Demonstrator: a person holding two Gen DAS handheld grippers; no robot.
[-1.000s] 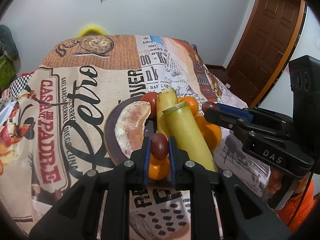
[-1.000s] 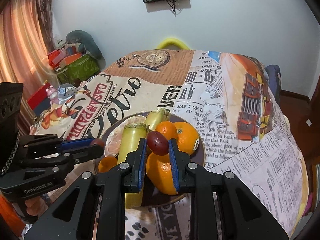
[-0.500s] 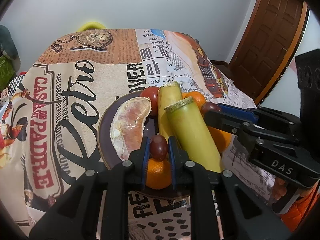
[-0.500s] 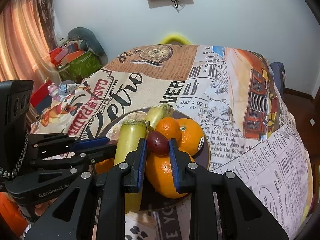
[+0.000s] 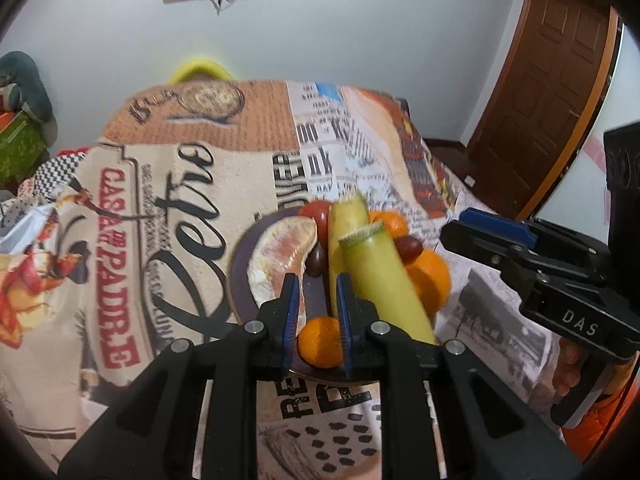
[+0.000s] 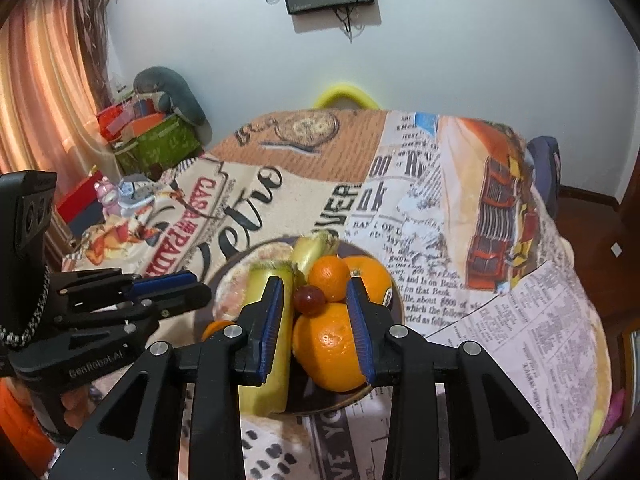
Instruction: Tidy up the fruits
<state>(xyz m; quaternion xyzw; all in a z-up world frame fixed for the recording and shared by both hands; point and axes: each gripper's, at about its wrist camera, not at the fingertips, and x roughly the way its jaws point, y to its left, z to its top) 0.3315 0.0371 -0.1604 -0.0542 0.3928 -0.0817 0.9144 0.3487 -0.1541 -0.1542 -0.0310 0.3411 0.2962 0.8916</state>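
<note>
1. Since the earlier frames both grapes have left the pads. The left gripper (image 5: 318, 284) was clamped on a dark red grape (image 5: 316, 260) then; that grape now lies on the plate (image 5: 240, 256), just ahead of the fingertips.
2. The left gripper's blue pads stand a narrow gap apart, with nothing between them and nothing touching them.
3. The right gripper (image 6: 316, 284) has just been opening its jaws. Its pads stand clearly wider than before, and the second grape (image 6: 309, 300) sits between them, touching neither.
4. That second grape rests on top of the large orange (image 6: 326, 344), which lies between the right fingers, close to the camera.
5. Ahead of the right fingertips are a mandarin (image 6: 329, 278) and another orange (image 6: 370, 276); a green sugarcane piece (image 6: 266, 344) runs along the outside of the left-hand finger.
6. In the left wrist view, a pomelo segment (image 5: 280, 252) lies ahead and left of the fingers. Two sugarcane pieces (image 5: 380, 280) lie ahead and right, and a small mandarin (image 5: 320, 340) shows between the finger bases.
7. The plate stands on a printed tablecloth (image 5: 160, 200).
</note>
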